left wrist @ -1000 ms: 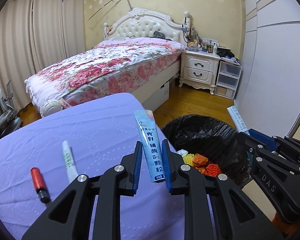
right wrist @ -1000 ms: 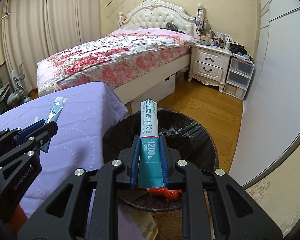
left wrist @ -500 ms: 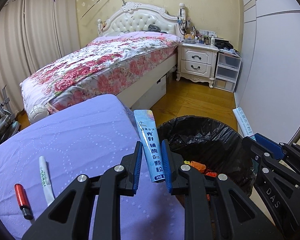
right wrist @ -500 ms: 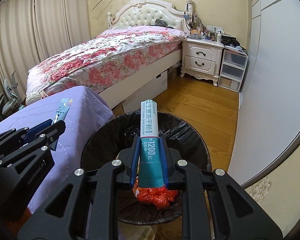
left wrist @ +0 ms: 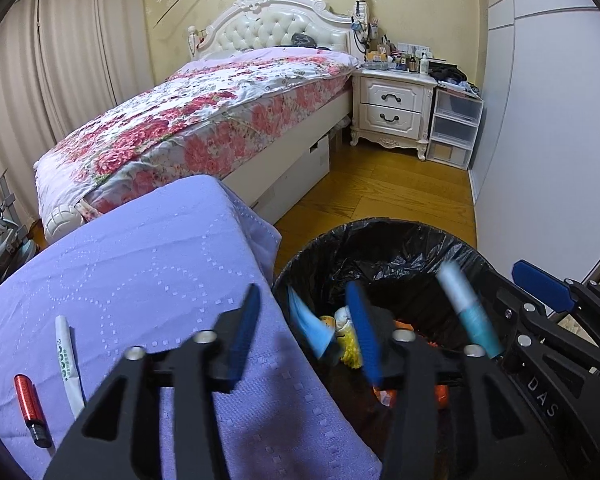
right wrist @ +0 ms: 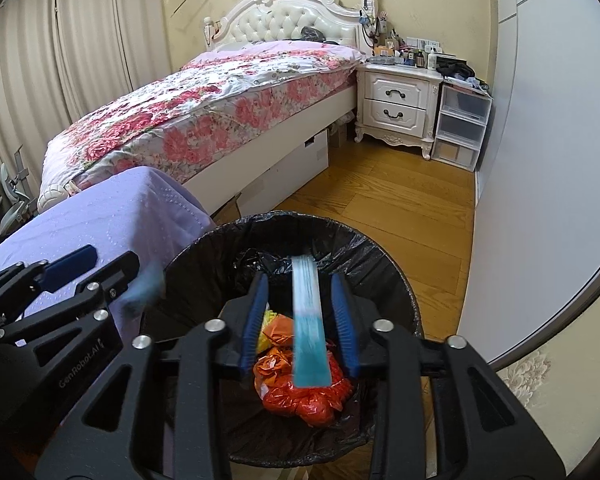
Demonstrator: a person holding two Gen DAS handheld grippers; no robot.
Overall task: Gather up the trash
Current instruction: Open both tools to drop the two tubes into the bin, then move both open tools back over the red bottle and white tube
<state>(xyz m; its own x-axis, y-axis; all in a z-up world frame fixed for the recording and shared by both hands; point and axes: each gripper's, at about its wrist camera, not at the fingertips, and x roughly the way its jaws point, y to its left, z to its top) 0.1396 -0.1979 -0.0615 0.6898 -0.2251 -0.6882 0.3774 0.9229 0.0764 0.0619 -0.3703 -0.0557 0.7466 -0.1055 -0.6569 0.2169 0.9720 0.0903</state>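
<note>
Left wrist view: the left tongs (left wrist: 304, 336) are opening, pads clear of the light-blue sachet (left wrist: 312, 326), which a second ago stood clamped upright and now drops blurred at the near rim of the black-lined bin (left wrist: 384, 236). A white pen (left wrist: 69, 364) and red tube (left wrist: 28, 398) wait near the purple surface's (left wrist: 140, 264) left edge.

Right wrist view: the right tongs (right wrist: 300, 330) are opening too; their teal sachet (right wrist: 309, 328), gripped a moment back, falls free toward orange trash (right wrist: 300, 384). Two pieces binned, I'd judge. Floral bed (right wrist: 204, 108) beyond.

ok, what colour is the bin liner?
Black, glossy and crinkled. The bin liner shows best in the right wrist view.
</note>
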